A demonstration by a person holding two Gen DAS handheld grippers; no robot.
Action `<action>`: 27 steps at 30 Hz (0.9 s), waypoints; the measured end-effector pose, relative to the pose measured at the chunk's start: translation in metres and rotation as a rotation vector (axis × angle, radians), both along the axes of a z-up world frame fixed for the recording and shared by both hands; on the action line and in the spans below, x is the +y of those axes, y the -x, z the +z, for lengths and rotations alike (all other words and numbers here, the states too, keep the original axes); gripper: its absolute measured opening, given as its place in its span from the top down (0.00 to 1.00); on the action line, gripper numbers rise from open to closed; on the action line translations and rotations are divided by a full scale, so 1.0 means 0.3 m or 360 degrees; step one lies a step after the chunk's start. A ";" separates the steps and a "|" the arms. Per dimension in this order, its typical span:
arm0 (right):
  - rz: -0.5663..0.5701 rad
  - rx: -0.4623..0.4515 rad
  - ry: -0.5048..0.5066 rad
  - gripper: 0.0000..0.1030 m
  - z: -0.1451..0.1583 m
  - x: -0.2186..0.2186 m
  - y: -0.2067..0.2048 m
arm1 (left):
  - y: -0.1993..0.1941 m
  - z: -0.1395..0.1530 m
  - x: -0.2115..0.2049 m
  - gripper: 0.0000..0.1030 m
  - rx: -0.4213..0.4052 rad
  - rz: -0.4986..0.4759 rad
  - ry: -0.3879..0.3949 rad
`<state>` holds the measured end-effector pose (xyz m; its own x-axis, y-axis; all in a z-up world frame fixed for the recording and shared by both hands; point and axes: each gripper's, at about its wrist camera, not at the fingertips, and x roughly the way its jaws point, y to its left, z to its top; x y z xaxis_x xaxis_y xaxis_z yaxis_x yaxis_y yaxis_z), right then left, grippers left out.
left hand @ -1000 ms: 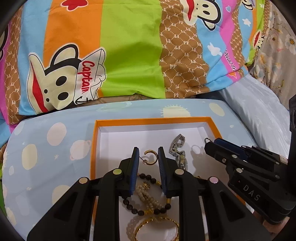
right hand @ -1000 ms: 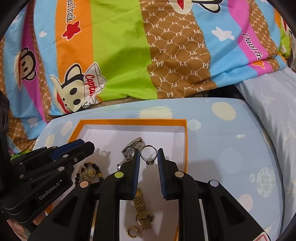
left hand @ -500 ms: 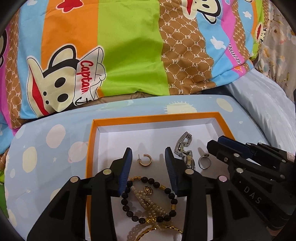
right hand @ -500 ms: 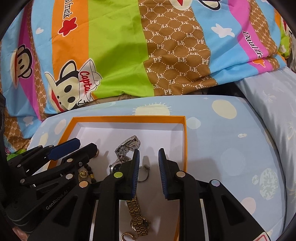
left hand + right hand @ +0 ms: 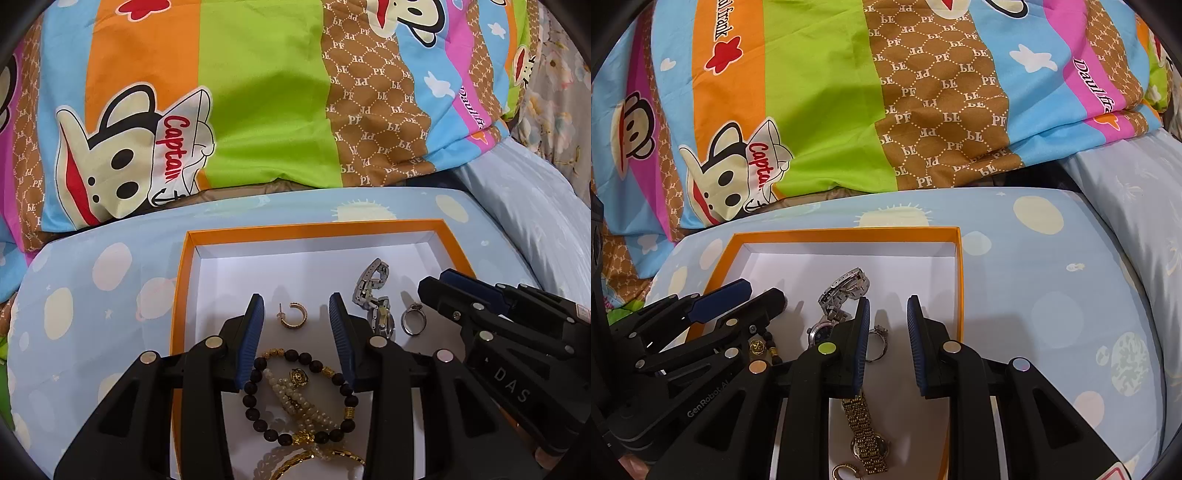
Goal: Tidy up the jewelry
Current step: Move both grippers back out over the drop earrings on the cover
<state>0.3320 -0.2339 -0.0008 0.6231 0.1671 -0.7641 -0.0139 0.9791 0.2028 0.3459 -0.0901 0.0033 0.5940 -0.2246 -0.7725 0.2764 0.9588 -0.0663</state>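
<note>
1. Left claw (image 5: 296, 321) hangs over the white floor of an orange-rimmed box (image 5: 177, 295). Its jaws have just been opening, and a gold hoop earring (image 5: 292, 315) lies loose between the blue pads (image 5: 253, 332), touching neither.
2. Right claw (image 5: 888, 325) stands partly open and holds nothing. A silver ring (image 5: 878, 343) lies beside and partly behind its left pad.
3. Around them in the box lie a silver watch (image 5: 375, 295), a dark bead bracelet (image 5: 299, 398) over a pearl strand (image 5: 295, 402), and a gold watch (image 5: 862, 424).
4. Judged step: the earring and ring look freshly set down.
5. Next move probably calls for lifting both claws clear without dragging anything, then choosing another piece, though none shows outside the box on the patterned bed cover (image 5: 1034, 295).
</note>
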 end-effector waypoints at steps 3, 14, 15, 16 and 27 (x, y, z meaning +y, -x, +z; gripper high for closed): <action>0.0003 0.0000 -0.0001 0.80 0.000 0.000 -0.001 | 0.001 -0.001 0.000 0.66 -0.0003 0.0006 0.0000; 0.0008 -0.0166 0.0056 0.80 0.089 -0.006 0.194 | 0.104 0.113 0.100 0.66 -0.0117 0.0037 0.0082; 0.0007 -0.0189 0.0074 0.78 0.105 -0.006 0.251 | 0.148 0.145 0.124 0.65 -0.0166 0.0038 0.0072; 0.0009 -0.0209 0.0086 0.75 0.117 -0.006 0.312 | 0.185 0.166 0.143 0.64 -0.0198 0.0039 0.0061; 0.0192 -0.0114 0.0039 0.68 0.035 0.130 0.897 | 0.664 0.108 0.392 0.53 -0.0085 0.0099 0.0089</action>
